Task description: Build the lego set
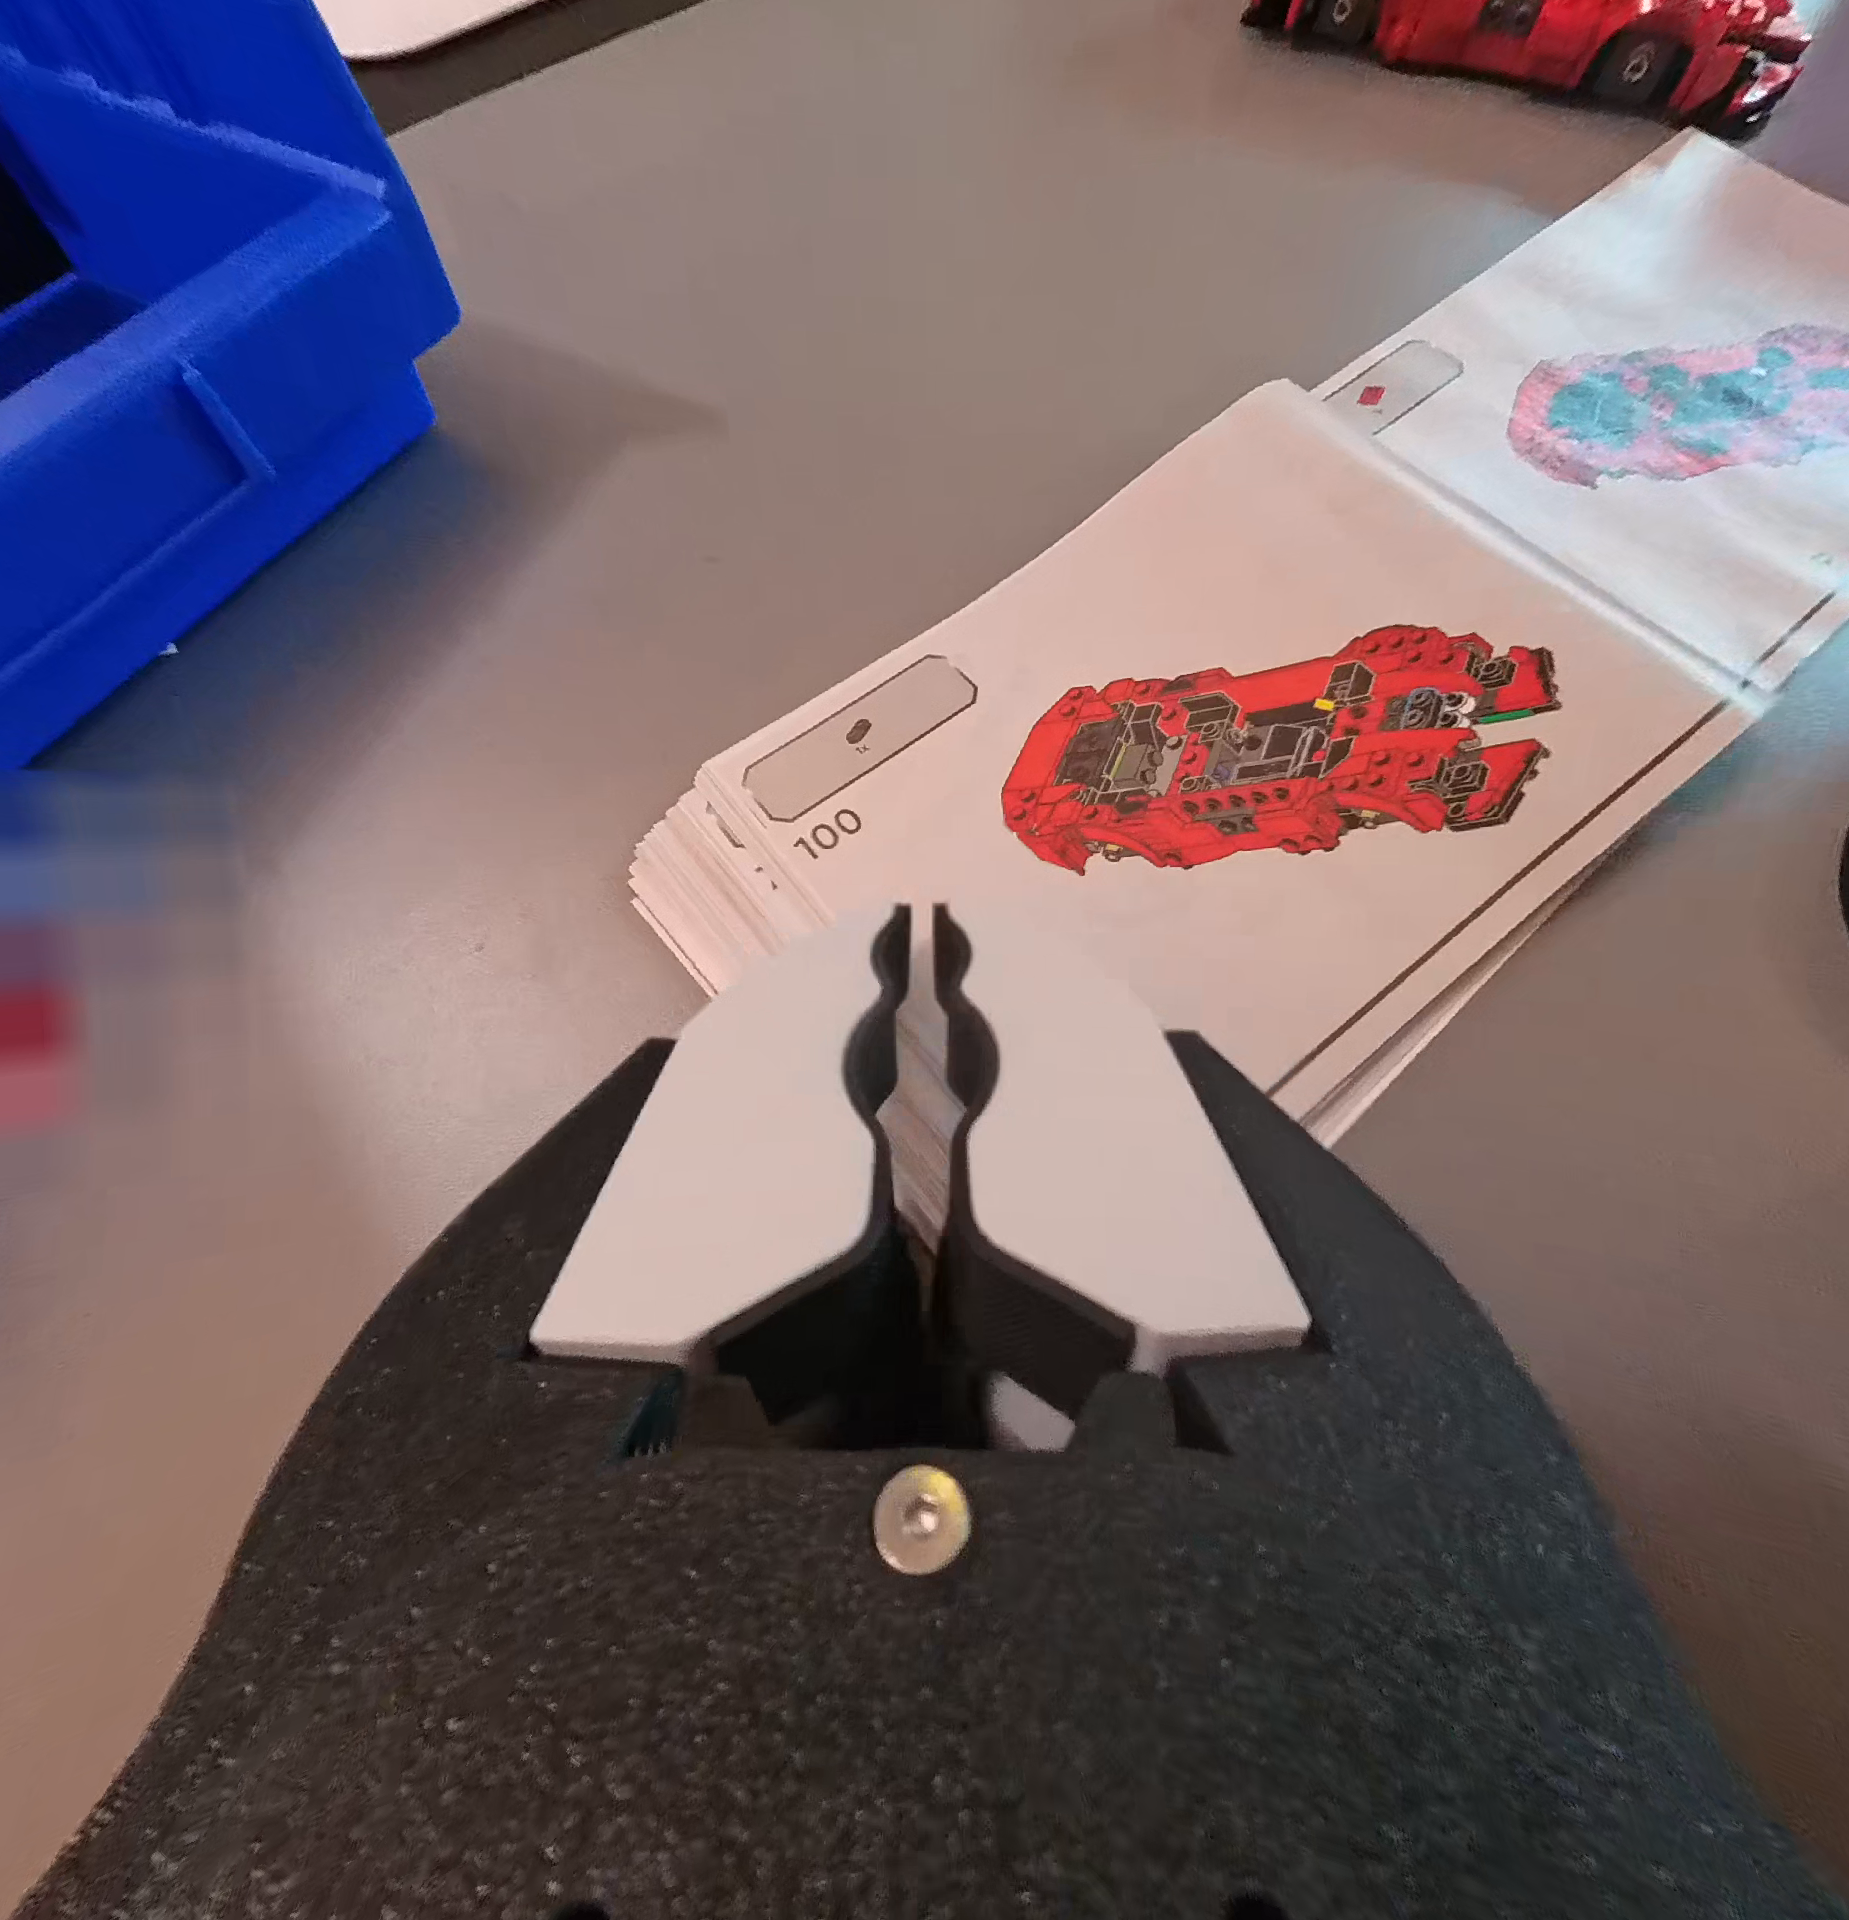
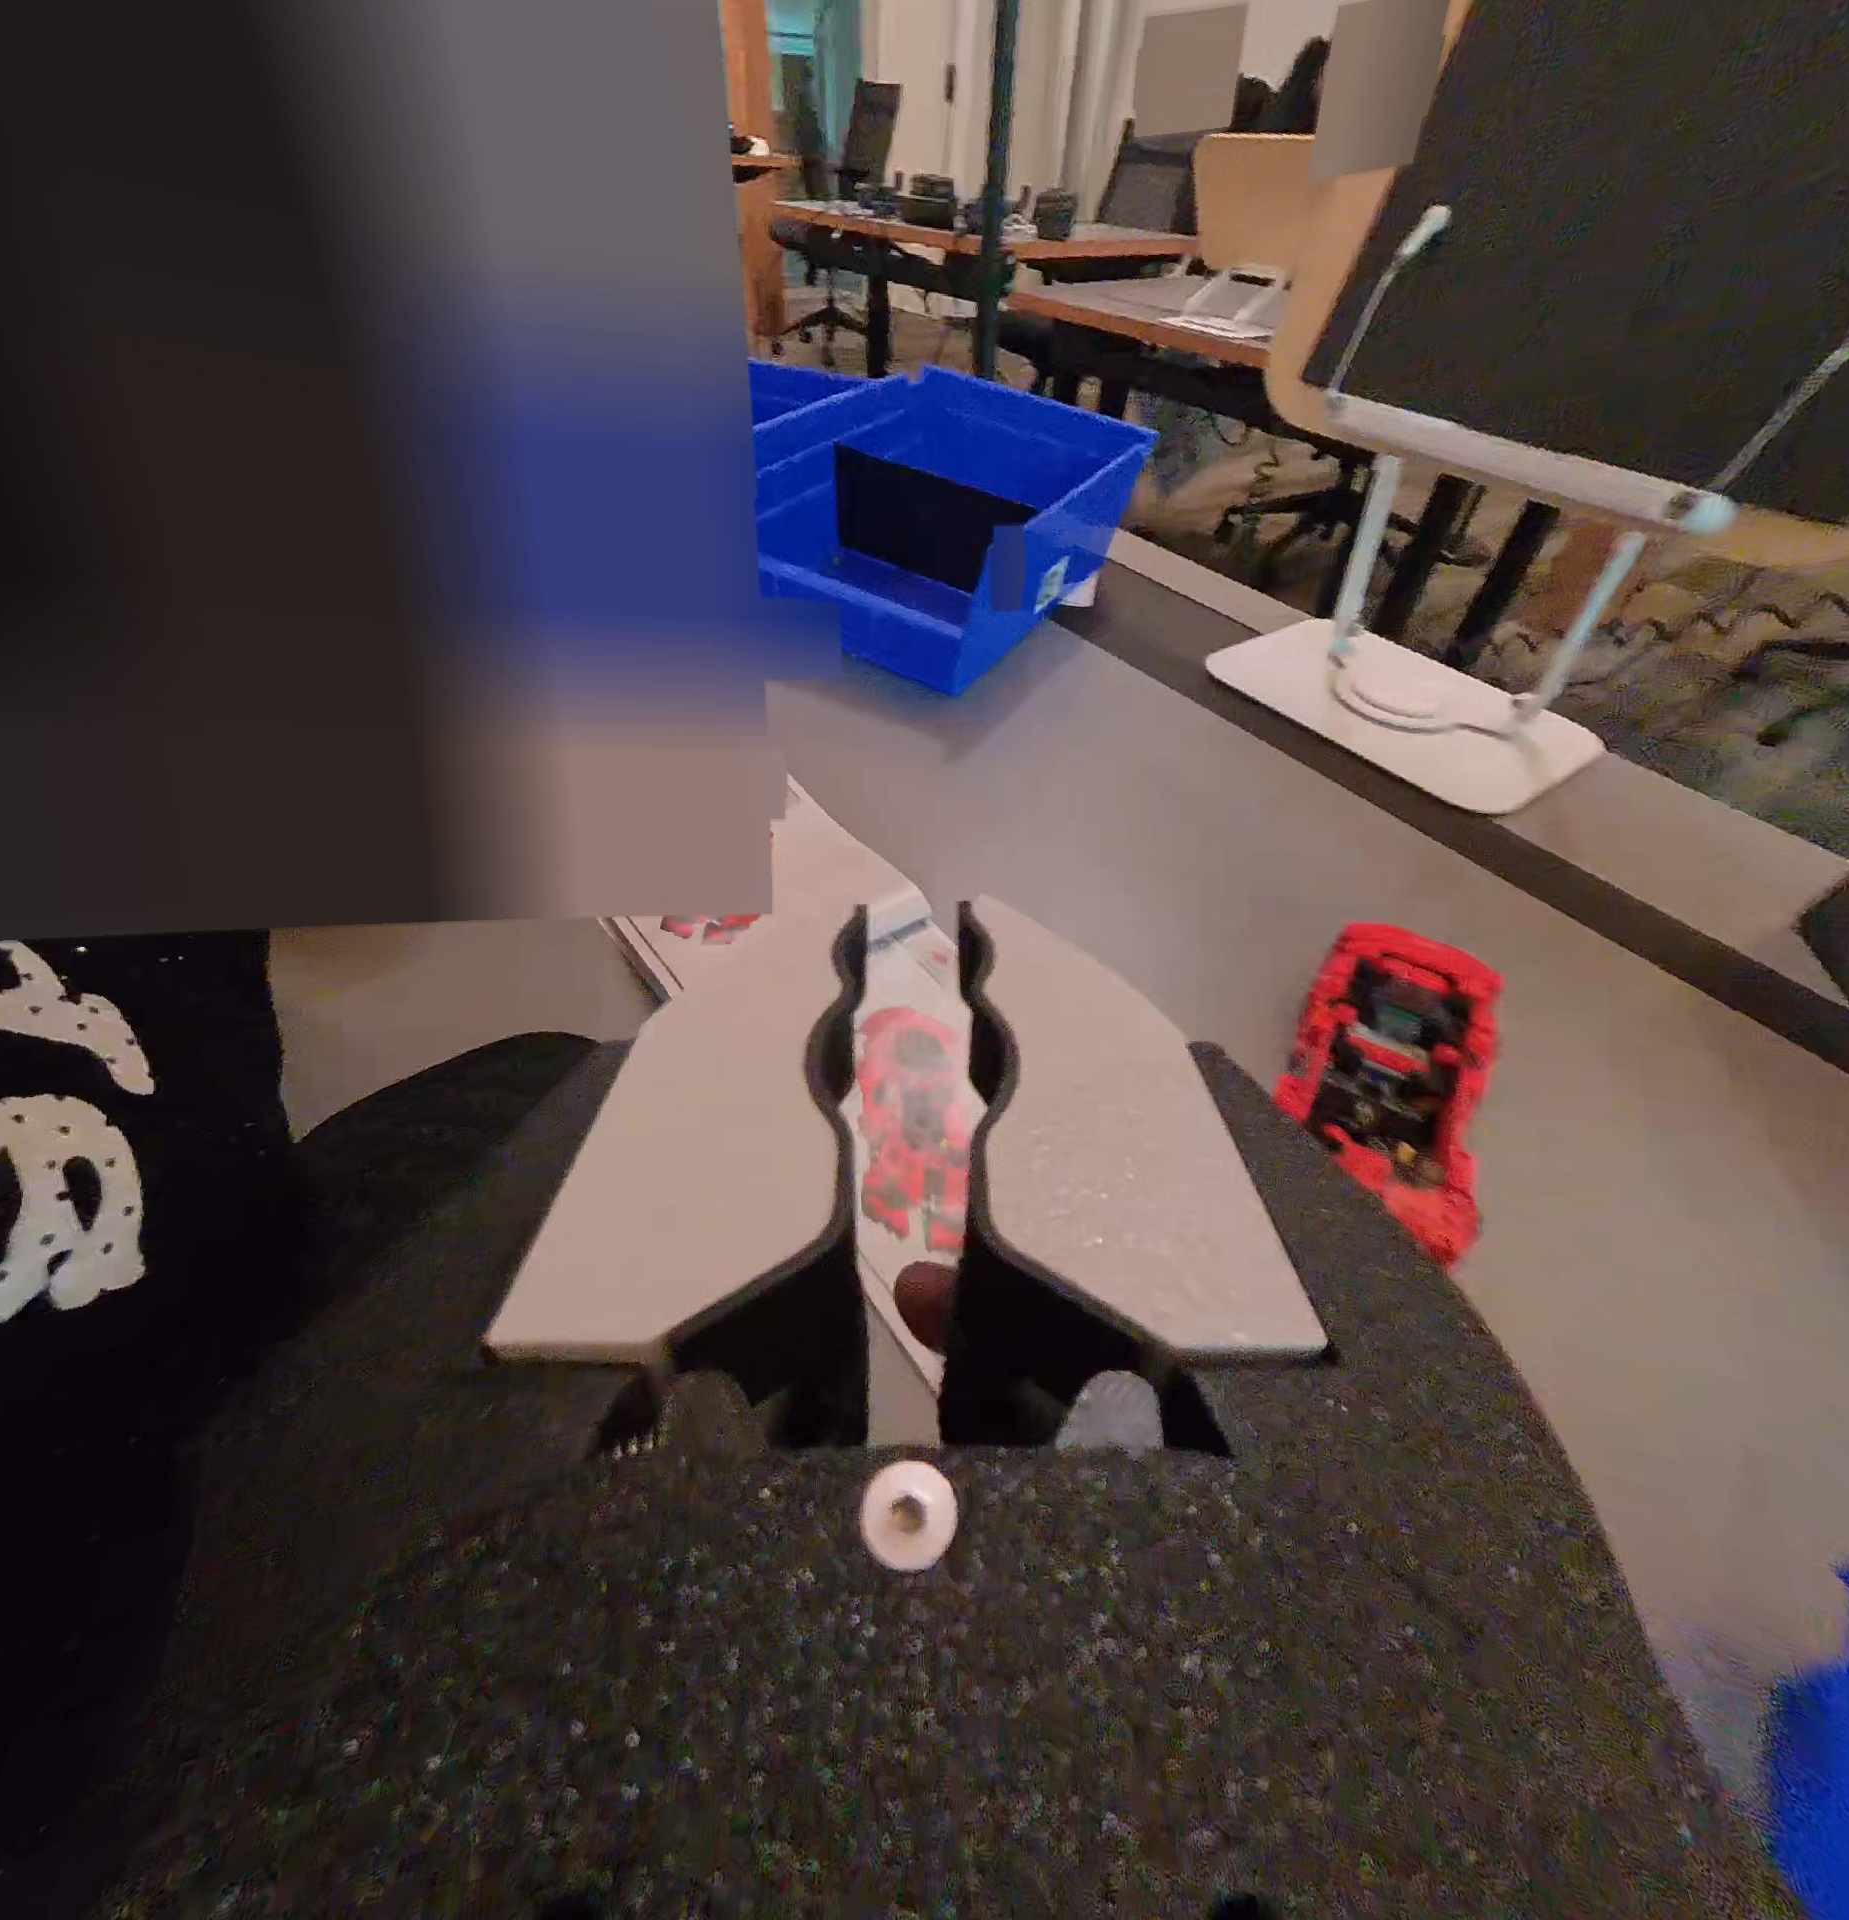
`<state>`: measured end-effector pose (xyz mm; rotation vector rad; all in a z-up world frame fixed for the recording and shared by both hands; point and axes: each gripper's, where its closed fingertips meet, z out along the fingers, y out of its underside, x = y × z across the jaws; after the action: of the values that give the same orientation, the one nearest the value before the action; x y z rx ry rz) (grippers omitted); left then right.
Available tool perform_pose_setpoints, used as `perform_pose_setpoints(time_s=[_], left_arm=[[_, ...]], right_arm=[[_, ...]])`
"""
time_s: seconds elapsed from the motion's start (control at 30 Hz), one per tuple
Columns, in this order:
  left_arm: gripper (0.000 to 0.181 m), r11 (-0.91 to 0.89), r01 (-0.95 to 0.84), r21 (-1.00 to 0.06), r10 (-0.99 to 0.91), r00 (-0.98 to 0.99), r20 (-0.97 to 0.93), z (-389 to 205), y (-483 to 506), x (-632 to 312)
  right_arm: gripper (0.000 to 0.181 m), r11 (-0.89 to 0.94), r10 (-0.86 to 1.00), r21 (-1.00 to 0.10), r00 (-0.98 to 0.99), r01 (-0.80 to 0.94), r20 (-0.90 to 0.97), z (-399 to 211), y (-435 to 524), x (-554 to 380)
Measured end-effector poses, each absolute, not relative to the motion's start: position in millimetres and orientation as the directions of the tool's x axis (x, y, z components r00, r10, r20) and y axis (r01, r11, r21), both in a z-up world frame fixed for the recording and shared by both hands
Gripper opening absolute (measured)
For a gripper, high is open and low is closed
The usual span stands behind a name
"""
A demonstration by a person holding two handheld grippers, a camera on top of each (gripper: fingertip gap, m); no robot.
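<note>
The smooth grey desk (image 1: 899,312) carried a ribbed blue plastic bin (image 1: 172,364), its inside dark and unreadable, an open instruction booklet (image 1: 1263,582) and the studded red lego car (image 2: 1387,1081). The left gripper (image 1: 922,920) had its fingers nearly closed at the booklet's page edges; whether they gripped them was unclear. The right gripper (image 2: 909,920) was slightly parted, holding nothing.

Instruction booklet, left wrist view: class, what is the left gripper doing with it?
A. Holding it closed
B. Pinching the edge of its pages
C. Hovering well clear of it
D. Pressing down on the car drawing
B: the left gripper has its fingers nearly together over the near edge of the booklet, with page edges visible in the narrow gap between them; the booklet lies open.
</note>
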<state>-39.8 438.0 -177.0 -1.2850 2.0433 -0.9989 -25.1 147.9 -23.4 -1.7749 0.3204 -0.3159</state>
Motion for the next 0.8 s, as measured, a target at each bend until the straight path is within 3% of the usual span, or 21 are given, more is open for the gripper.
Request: perform_pose_setpoints(time_s=[0.07, 0.23, 0.3, 0.33, 0.37, 0.47, 0.57, 0.8], left_arm=[[0.0, 0.279, -0.515, -0.811, -0.918, -0.392, -0.067, -175.3, 443.0, -38.3], [0.0, 0.241, -0.494, -0.836, -0.926, -0.375, -0.045, -159.3, 437.4, -38.8], [0.003, 0.225, -0.48, -0.848, -0.934, -0.354, -0.047, -144.4, 430.7, -35.2], [0.01, 0.226, -0.473, -0.852, -0.937, -0.346, -0.056, -136.7, 426.2, -32.3], [0.019, 0.234, -0.469, -0.852, -0.936, -0.344, -0.067, -129.9, 420.1, -29.0], [0.039, 0.289, -0.467, -0.836, -0.93, -0.345, -0.129, -114.5, 397.3, -14.9], [0.042, 0.394, -0.465, -0.792, -0.902, -0.363, -0.235, -104.1, 374.6, -1.0], [0.035, 0.391, -0.44, -0.808, -0.901, -0.361, -0.239, -86.7, 338.1, 26.6]], right_arm=[[0.007, -0.271, -0.453, -0.959, 0.89, -0.076, 0.057, -3.2, 100.0, -31.2], [0.009, -0.427, -0.609, -0.896, 0.771, -0.119, 0.188, 33.2, -34.6, -45.3], [0.03, -0.522, -0.65, -0.829, 0.723, -0.203, 0.233, 21.0, -91.3, -41.6], [0.029, -0.564, -0.652, -0.794, 0.713, -0.228, 0.259, 13.7, -116.3, -39.2], [0.003, -0.602, -0.636, -0.764, 0.719, -0.234, 0.281, 6.6, -136.5, -38.1], [0.0, -0.648, -0.576, -0.728, 0.769, -0.224, 0.276, -12.4, -174.0, -29.1], [0.025, -0.669, -0.532, -0.697, 0.821, -0.258, 0.207, -34.8, -195.3, -14.4], [0.031, -0.859, -0.25, -0.472, 0.967, -0.196, 0.054, -98.1, -199.3, 9.9]])
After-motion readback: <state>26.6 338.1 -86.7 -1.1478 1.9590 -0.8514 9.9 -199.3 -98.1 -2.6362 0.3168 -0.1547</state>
